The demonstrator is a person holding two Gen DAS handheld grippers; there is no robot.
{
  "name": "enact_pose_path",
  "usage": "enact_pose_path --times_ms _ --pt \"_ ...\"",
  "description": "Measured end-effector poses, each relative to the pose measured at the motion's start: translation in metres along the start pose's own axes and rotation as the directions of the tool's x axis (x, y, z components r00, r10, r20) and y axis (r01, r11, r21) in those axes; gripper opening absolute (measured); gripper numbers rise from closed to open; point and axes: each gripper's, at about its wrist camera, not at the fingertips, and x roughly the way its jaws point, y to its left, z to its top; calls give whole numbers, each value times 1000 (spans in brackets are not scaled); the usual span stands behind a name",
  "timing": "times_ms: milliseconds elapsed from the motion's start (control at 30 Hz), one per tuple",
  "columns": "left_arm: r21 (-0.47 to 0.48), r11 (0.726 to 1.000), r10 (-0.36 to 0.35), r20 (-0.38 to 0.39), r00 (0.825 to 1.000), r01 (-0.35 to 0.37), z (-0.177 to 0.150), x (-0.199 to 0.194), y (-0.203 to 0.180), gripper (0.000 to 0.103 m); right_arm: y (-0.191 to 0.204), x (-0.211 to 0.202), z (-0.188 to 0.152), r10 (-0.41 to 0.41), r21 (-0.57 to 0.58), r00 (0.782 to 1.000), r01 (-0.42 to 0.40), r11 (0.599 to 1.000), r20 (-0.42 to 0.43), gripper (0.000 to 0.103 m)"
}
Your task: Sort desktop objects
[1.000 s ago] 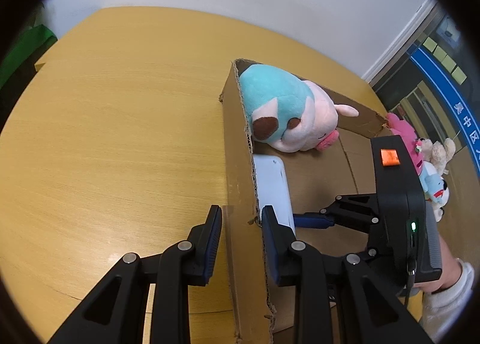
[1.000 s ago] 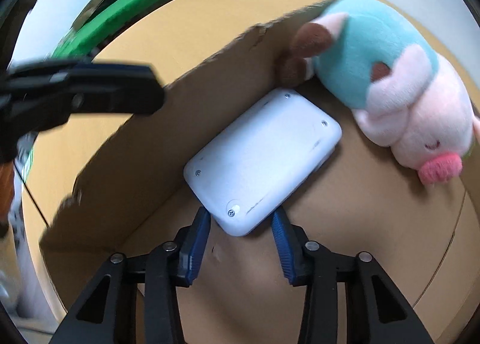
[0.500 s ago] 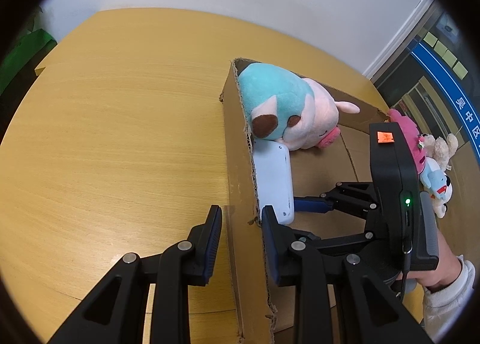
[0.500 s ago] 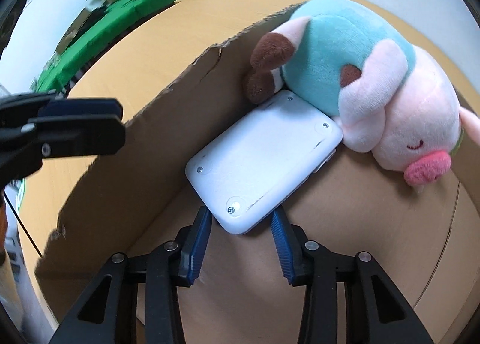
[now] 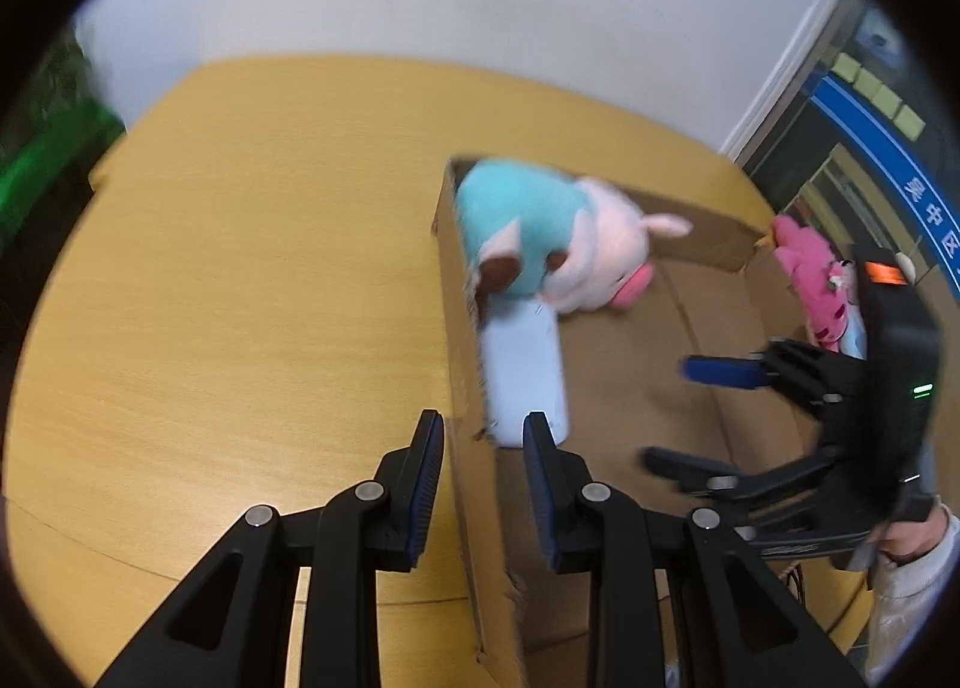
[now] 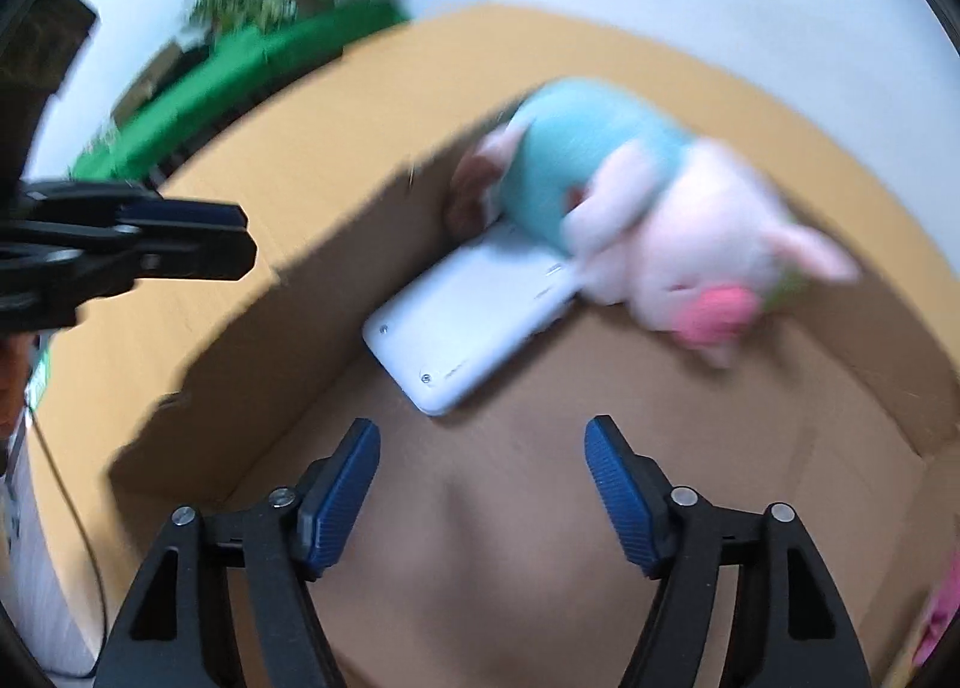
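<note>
A white flat device (image 6: pixel 474 316) lies in the cardboard box (image 6: pixel 270 352) against its left wall, its far end under a teal and pink plush pig (image 6: pixel 648 220). It also shows in the left wrist view (image 5: pixel 525 370), with the pig (image 5: pixel 552 238) behind it. My right gripper (image 6: pixel 483 478) is open and empty, pulled back from the device; it shows in the left wrist view (image 5: pixel 690 412) above the box floor. My left gripper (image 5: pixel 483 454) straddles the box's left wall (image 5: pixel 462 340), its fingers close on either side of the cardboard.
The box stands on a yellow wooden table (image 5: pixel 240 298). A pink plush toy (image 5: pixel 810 280) and other small toys lie outside the box's far right corner. A white wall and green planter (image 6: pixel 270 57) are beyond the table.
My right gripper has opened, let go of the white device and drawn back. The device now rests on the box floor under the pig's edge. The left gripper stays on the wall.
</note>
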Motion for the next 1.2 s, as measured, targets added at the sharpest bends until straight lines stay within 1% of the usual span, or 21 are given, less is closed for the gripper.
enact_pose_path --times_ms 33,67,100,133,167,200,233,267,300,367,433,500,567,667,700,767,833,867,1033,1133,1200 --pt "13 1000 15 17 1000 -15 1 -7 -4 27 -6 -26 -8 -12 10 999 12 1000 46 77" --pt "35 998 43 44 998 -45 0 -21 -15 33 -8 -48 -16 -20 17 996 18 1000 87 79" --pt "47 997 53 61 997 -56 1 -29 -22 46 -6 -69 -21 -30 23 991 27 999 132 83" --pt "61 996 59 87 994 -64 1 -38 -31 54 29 -73 -5 -50 29 982 45 999 184 91" --pt "79 994 61 111 992 -69 1 -45 -41 64 66 -74 13 -75 35 970 68 997 233 95" --pt "108 992 55 124 991 -68 1 -49 -57 67 66 -93 9 -98 41 955 90 995 279 102" --pt "125 990 47 118 992 -61 2 -47 -65 67 75 -109 5 -127 53 935 116 992 330 103" --pt "137 990 32 95 995 -45 5 -40 -79 67 74 -124 -4 -143 62 922 129 990 359 103" --pt "133 991 17 73 997 -26 7 -30 -88 67 71 -137 -14 -156 76 913 138 988 378 103" --pt "111 993 -38 -8 999 38 16 8 -108 67 64 -155 -32 -177 118 901 142 983 395 103" --pt "61 997 -47 -82 996 52 23 48 -113 67 61 -162 -48 -196 154 898 145 977 394 103" --pt "-29 998 -63 -167 984 59 28 97 -108 65 50 -168 -70 -219 181 902 161 970 371 103" --pt "-51 997 -60 -199 978 51 29 124 -107 65 34 -172 -93 -234 213 909 166 963 346 103" --pt "-44 998 37 -209 977 -47 39 155 -98 63 13 -177 -124 -237 269 917 152 951 320 103" --pt "-65 996 47 -206 977 -62 42 160 -92 58 7 -177 -131 -240 287 918 149 946 316 103" --pt "-98 993 39 -211 977 -61 46 166 -84 58 -2 -175 -144 -241 317 920 139 938 310 103" --pt "-75 994 59 -221 974 -77 49 173 -82 52 -10 -175 -153 -230 336 921 119 934 314 103" --pt "-59 994 74 -225 972 -90 50 175 -82 46 -13 -173 -155 -225 341 922 111 933 316 103" --pt "-52 993 91 -225 970 -105 52 172 -84 45 -11 -160 -164 -202 348 930 87 933 308 103" --pt "-33 994 100 -210 973 -109 50 153 -88 45 -3 -159 -167 -193 347 931 78 935 311 103" --pt "-6 996 86 -160 983 -88 47 119 -96 45 2 -161 -168 -189 348 929 70 935 319 103"
